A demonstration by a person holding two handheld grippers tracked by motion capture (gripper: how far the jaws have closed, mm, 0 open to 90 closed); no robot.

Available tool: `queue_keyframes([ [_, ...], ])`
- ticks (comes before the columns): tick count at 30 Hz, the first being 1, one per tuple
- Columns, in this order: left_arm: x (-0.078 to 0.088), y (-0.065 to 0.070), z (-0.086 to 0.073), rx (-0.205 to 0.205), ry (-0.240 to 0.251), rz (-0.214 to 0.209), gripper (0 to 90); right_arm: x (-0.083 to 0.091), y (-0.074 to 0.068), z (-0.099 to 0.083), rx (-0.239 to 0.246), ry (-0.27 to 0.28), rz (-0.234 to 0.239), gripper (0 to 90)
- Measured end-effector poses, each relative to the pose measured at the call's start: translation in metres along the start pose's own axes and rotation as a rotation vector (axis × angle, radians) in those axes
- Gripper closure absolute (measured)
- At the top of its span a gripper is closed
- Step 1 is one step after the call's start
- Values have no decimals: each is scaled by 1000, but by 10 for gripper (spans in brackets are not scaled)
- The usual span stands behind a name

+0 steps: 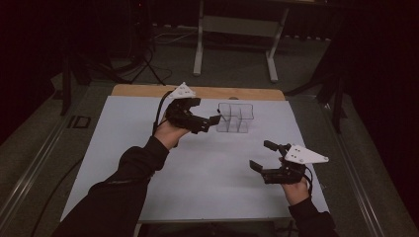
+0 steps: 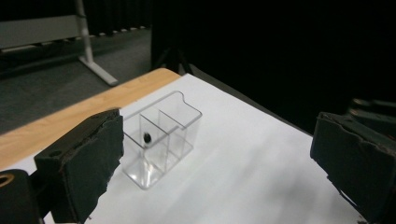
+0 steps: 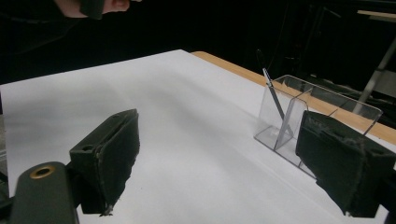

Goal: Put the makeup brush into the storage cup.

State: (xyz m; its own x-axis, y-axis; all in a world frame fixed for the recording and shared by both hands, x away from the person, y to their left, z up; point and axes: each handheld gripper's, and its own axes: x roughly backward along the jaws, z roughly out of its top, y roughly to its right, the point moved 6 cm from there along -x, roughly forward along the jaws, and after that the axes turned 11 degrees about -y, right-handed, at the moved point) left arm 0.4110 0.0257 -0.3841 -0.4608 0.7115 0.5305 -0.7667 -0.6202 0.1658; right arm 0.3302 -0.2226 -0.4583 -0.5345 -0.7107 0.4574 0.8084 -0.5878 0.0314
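A clear plastic organizer (image 1: 235, 117) with several compartments stands on the white table (image 1: 207, 173) toward the far side. My left gripper (image 1: 206, 114) hovers just left of it, jaws wide apart and holding nothing. In the left gripper view the gripper (image 2: 219, 158) faces the organizer (image 2: 161, 137), where a small dark pen end (image 2: 147, 137) shows in one compartment. My right gripper (image 1: 262, 155) rests open near the right front of the table. In the right gripper view that gripper (image 3: 219, 158) is empty; a slim pen (image 3: 272, 91) leans upright in the organizer (image 3: 317, 109).
A wooden strip (image 1: 197, 92) runs along the table's far edge. Beyond it stands a desk frame with white legs (image 1: 236, 27) on a dark floor. The person's left hand (image 3: 114, 5) shows at the top of the right gripper view.
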Motion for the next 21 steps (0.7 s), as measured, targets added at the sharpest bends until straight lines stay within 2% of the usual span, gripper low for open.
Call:
queue_keyframes([
  [5, 14, -2, -19, 2, 14, 4, 34, 1, 0, 0, -4, 3, 0, 133],
  [10, 21, -2, -30, 11, 22, 0, 34, 0, 0, 1, 0, -1, -2, 133],
  [12, 24, 0, -39, 0, 24, 4, 34, 0, 0, 1, -1, 2, 1, 133],
  [15, 26, 3, -44, 7, 31, -6, 34, 0, -1, 1, -2, 1, 2, 133],
  [18, 28, 7, -59, -6, 27, -10, 34, 0, 0, 1, 0, 3, 2, 133],
  [21, 28, 10, -67, -12, 16, -15, 34, 0, 0, 1, 1, 1, -1, 133],
])
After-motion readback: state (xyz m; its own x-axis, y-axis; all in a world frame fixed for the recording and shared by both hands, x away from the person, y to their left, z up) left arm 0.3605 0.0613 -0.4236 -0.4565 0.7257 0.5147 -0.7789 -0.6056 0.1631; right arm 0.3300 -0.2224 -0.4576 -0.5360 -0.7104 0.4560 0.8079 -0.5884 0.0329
